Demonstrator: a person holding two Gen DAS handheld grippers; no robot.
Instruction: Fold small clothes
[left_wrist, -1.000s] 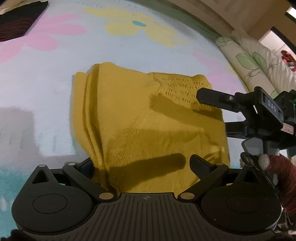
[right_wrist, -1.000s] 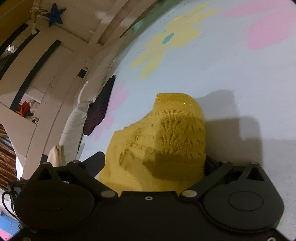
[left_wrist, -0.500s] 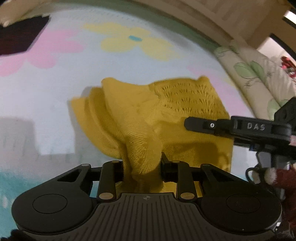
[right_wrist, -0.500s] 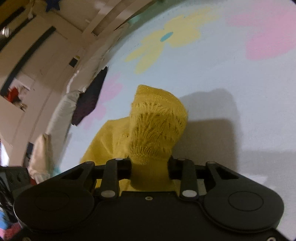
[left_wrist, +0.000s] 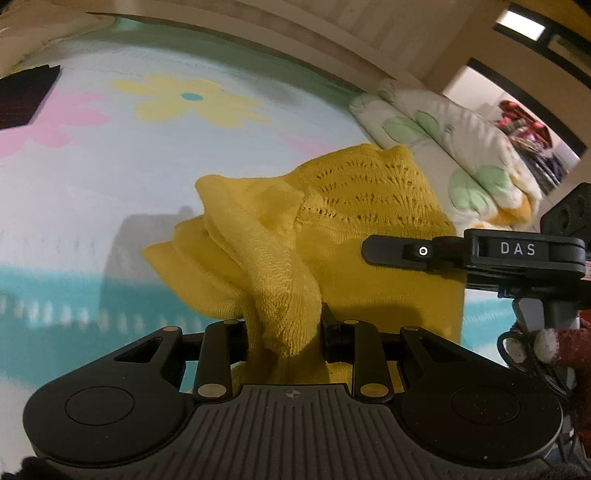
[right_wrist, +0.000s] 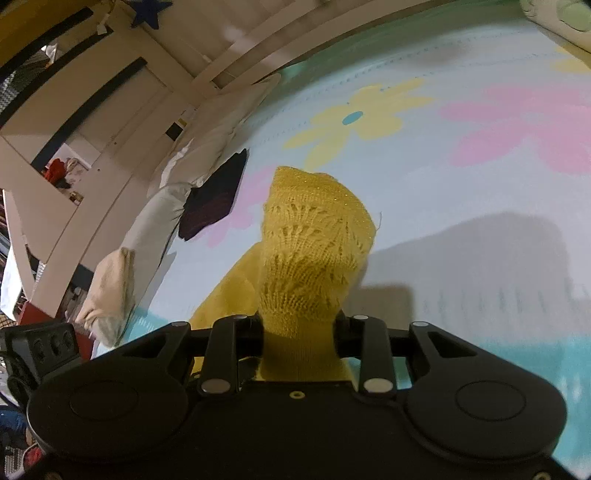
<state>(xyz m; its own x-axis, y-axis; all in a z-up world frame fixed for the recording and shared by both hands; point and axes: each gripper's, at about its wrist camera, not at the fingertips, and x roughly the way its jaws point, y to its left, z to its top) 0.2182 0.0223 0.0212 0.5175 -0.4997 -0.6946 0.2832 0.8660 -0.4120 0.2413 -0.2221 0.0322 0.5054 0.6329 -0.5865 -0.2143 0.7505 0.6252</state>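
Observation:
A small mustard-yellow knitted garment (left_wrist: 343, 236) hangs lifted above a pale flowered bedspread (left_wrist: 122, 158). My left gripper (left_wrist: 284, 325) is shut on a bunched plain-knit edge of it, the cloth bulging out between the fingers. In the right wrist view the garment's lacy patterned end (right_wrist: 314, 236) stands up out of my right gripper (right_wrist: 301, 332), which is shut on it. The right gripper's black finger (left_wrist: 399, 251) also reaches in from the right of the left wrist view, against the cloth. The garment stretches between the two grips, and its lower part is hidden behind the gripper bodies.
A dark folded garment (right_wrist: 218, 195) lies on the bedspread near white pillows (right_wrist: 192, 173). A leaf-print duvet (left_wrist: 454, 147) is heaped at the bed's right side. A pale headboard and wooden slats (right_wrist: 236, 40) run behind. A red sleeve (left_wrist: 569, 343) shows at the far right.
Both grippers went from open around the flat garment to shut on its edges, then rose and carried it up off the bedspread, so the cloth now bunches and hangs.

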